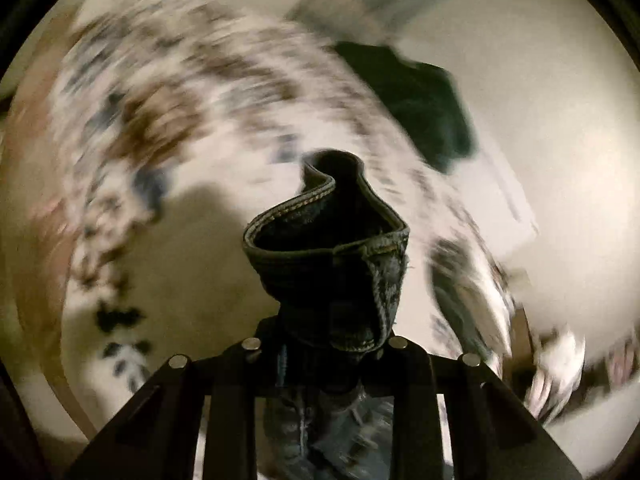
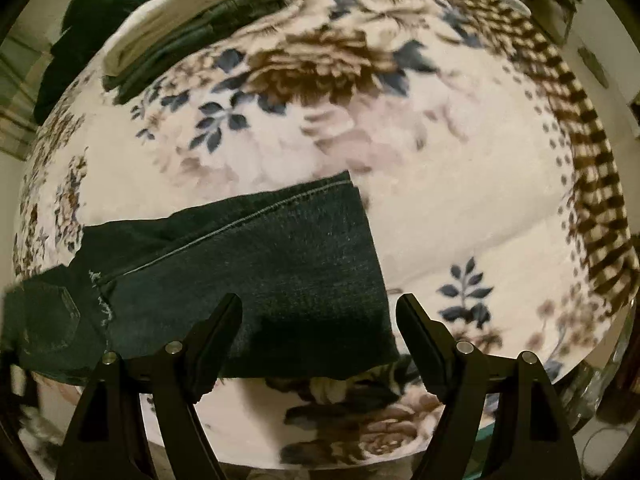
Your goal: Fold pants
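Note:
Dark blue jeans (image 2: 256,280) lie on a floral blanket (image 2: 400,152), legs stacked and reaching right, a back pocket at the far left. My right gripper (image 2: 320,308) is open just above the near edge of the legs, holding nothing. My left gripper (image 1: 324,344) is shut on a bunched, stitched edge of the jeans (image 1: 328,264) and holds it lifted off the bed. The left wrist view is blurred by motion.
A stack of folded clothes (image 2: 192,24) sits at the far left of the bed, with a dark green garment (image 2: 108,12) behind it; it also shows in the left wrist view (image 1: 424,100). A checked border (image 2: 592,184) runs along the bed's right edge.

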